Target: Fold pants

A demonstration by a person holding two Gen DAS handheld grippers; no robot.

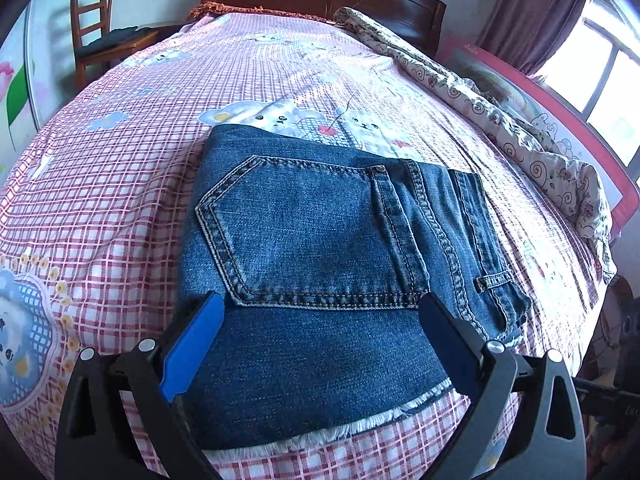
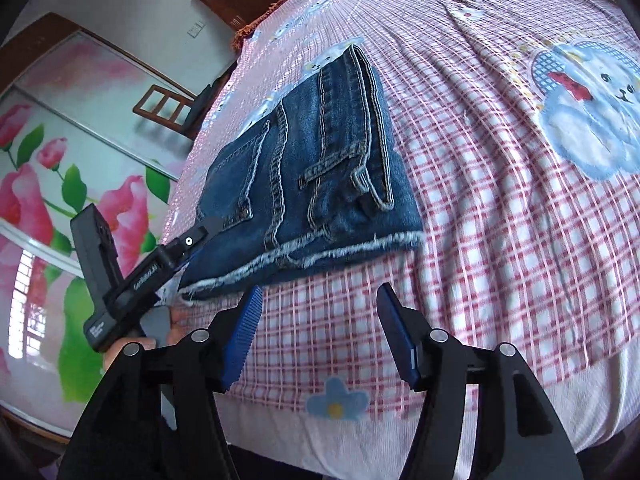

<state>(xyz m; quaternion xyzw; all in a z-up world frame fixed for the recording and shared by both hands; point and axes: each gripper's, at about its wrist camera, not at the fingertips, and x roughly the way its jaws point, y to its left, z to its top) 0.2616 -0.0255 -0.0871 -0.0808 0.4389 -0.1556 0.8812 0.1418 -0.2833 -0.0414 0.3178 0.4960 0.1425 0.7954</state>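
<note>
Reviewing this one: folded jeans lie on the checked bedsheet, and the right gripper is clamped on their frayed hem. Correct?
Not quite. The right gripper is open with only sheet between its jaws, just short of the jeans, as the right wrist view shows. The rest holds.

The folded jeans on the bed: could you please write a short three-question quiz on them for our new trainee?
1. True or false: the jeans lie spread out at full length on the checked bedsheet.
2. Which part of the jeans lies nearest the right gripper? A) waistband B) frayed hem C) back pocket
3. Fill in: the right gripper's jaws stand ____ with nothing between them.

Key: 1 false, they are folded into a compact stack. 2 B, the frayed hem. 3 open.
</note>
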